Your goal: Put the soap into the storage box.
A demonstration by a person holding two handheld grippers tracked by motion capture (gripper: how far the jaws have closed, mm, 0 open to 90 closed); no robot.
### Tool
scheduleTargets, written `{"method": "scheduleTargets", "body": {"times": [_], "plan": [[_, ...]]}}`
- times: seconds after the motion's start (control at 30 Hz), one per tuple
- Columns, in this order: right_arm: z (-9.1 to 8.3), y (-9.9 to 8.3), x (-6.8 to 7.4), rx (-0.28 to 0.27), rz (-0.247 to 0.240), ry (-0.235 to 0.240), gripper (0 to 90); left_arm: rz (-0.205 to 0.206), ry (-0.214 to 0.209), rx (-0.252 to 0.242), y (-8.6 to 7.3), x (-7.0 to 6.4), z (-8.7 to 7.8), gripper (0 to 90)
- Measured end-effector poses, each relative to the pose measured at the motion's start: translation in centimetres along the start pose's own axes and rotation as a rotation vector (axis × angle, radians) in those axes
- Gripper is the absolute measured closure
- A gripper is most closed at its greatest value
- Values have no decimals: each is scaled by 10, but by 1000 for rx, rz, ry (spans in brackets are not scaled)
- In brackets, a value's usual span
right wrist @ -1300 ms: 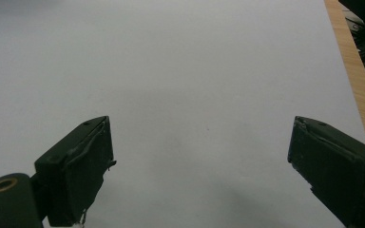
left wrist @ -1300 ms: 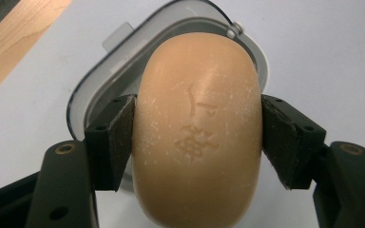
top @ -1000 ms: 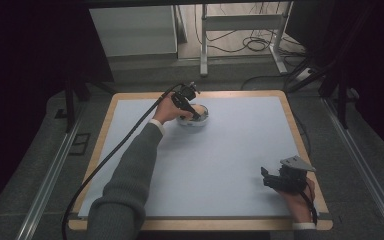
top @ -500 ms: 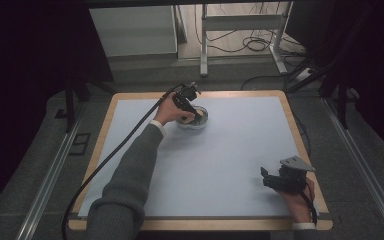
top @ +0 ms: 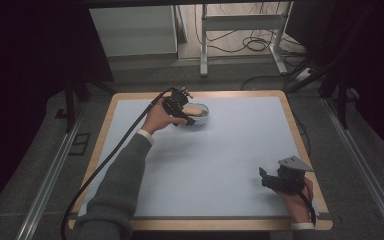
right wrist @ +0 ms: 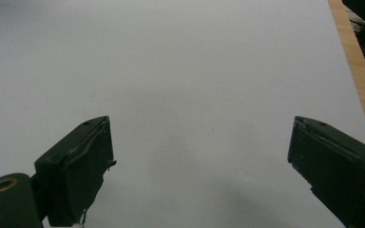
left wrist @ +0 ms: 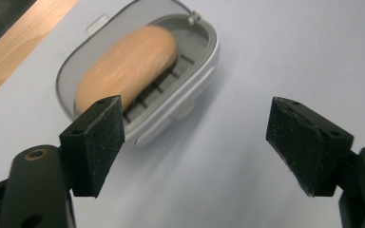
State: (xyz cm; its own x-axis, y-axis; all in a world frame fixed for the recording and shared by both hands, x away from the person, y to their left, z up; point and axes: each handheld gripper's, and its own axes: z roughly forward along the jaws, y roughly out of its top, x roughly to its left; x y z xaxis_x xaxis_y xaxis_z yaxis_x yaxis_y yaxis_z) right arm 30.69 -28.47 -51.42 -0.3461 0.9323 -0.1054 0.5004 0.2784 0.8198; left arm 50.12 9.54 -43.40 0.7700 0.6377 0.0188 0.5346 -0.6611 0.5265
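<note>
Currently L gripper (left wrist: 195, 137) jaws spread, empty, just beside grey dish (left wrist: 190, 80) w/ tan soap bar (left wrist: 128, 61) lying inside, far-left of mat (top: 220, 150). R gripper (right wrist: 199, 166) spread, empty, near-right corner, well apart.

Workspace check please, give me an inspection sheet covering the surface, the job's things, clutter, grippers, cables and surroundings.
Surface: pale blue mat on a wood-edged table.
Job's things: grey soap dish with a slatted floor, holding a tan soap bar, at the far left of the mat.
Clutter: nothing seen.
Grippers: left gripper open, jaws wide apart just short of the dish, touching nothing; right gripper open over bare mat at the near right corner.
Cables: a black cable trails from the left gripper across the mat's left edge; loose cables lie on the floor beyond the table.
Surroundings: dark room, metal frame legs and a pale cabinet behind the table.
</note>
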Motion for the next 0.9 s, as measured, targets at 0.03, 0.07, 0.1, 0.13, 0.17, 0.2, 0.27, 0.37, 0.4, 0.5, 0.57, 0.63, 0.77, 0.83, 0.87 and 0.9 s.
{"method": "scheduleTargets", "body": {"times": [0.03,0.07,0.1,0.13,0.17,0.2,0.27,0.37,0.4,0.5,0.57,0.63,0.77,0.83,0.87,0.9], "plan": [[0,0,0,0,-2,1,77,-5,4,-2,-4,-1,-2,207],[0,0,1,1,-4,0,77,-7,5,-8,-10,-3,-4,208],[1,0,1,1,-4,2,77,-8,1,-13,-13,-4,-6,206],[0,0,2,2,-4,1,77,-11,-2,-21,-19,-6,-8,206],[0,1,2,0,-3,3,76,-10,-1,-22,-23,-8,-9,202],[0,1,2,0,-4,2,77,-14,3,-29,-28,-10,-10,196],[0,1,3,1,-8,2,77,-18,3,-40,-38,-13,-12,192],[0,1,3,1,-6,3,77,-28,5,-57,-52,-18,-15,186],[0,1,3,1,-6,2,77,-31,4,-66,-58,-20,-17,185],[0,1,3,-1,-4,3,76,-42,7,-86,-73,-25,-20,183],[-1,1,3,-2,-4,4,76,-51,11,-98,-85,-29,-23,181],[-1,1,3,-2,-4,4,77,-57,15,-106,-96,-32,-26,180],[-1,1,3,-1,-4,4,76,-85,22,-139,-121,-39,-33,180],[-1,1,3,0,-4,5,77,-96,27,-150,-134,-42,-36,180],[-1,1,3,-1,-5,5,77,-100,28,-153,-141,-44,-36,180],[-1,1,4,0,-6,4,76,-108,28,-161,-147,-46,-37,180]]}}
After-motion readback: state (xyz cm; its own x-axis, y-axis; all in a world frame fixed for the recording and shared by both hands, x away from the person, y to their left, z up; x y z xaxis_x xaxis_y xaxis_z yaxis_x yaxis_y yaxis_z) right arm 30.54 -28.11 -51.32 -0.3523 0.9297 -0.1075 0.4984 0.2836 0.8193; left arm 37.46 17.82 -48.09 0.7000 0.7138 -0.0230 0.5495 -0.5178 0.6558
